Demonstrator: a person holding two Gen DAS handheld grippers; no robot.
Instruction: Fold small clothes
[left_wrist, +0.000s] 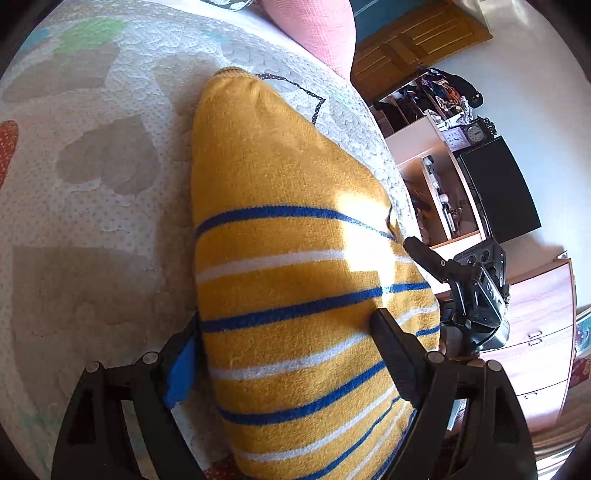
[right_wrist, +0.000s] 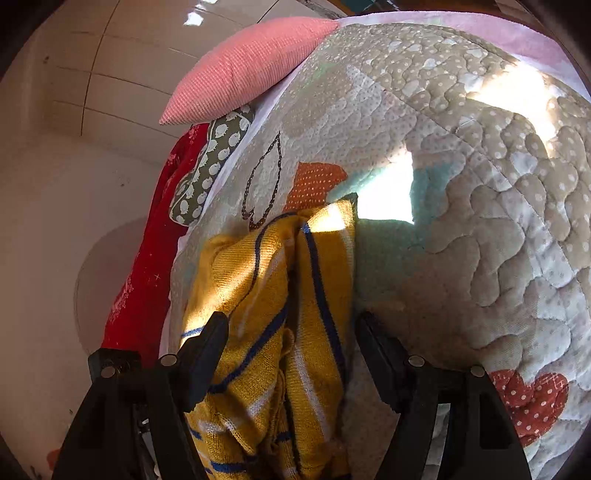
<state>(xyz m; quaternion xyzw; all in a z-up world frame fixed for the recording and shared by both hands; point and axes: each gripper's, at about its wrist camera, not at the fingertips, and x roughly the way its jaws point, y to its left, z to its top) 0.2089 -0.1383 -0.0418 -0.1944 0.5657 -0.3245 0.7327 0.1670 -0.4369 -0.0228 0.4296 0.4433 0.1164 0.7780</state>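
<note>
1. Evidently both grippers hold the same garment, a yellow sweater (left_wrist: 295, 258) with blue and white stripes, over a bed covered by a quilt (left_wrist: 92, 184) printed with hearts.

2. Seen from the left wrist, the left gripper (left_wrist: 284, 339) has its fingers (left_wrist: 395, 354) closed against the striped end of the knit, one on each side. The far end with the ribbed hem rests on the quilt, so the piece looks stretched out lengthwise, probably to keep it flat for a fold.

3. Seen from the right wrist, the right gripper (right_wrist: 291, 350) has the cloth bunched in two thick folds between its fingers (right_wrist: 207, 350). The left finger presses the knit; the right finger sits just beside it, and I cannot tell whether it touches.

4. The sweater runs forward from both sets of fingers toward a pink pillow (right_wrist: 251, 66) at the head of the bed; it lies near the bed's edge, with the right gripper showing just past that edge in the left view.

5. Likely the step in hand is carrying one part over another; a slack right-hand hold could let the bunch slip.
</note>
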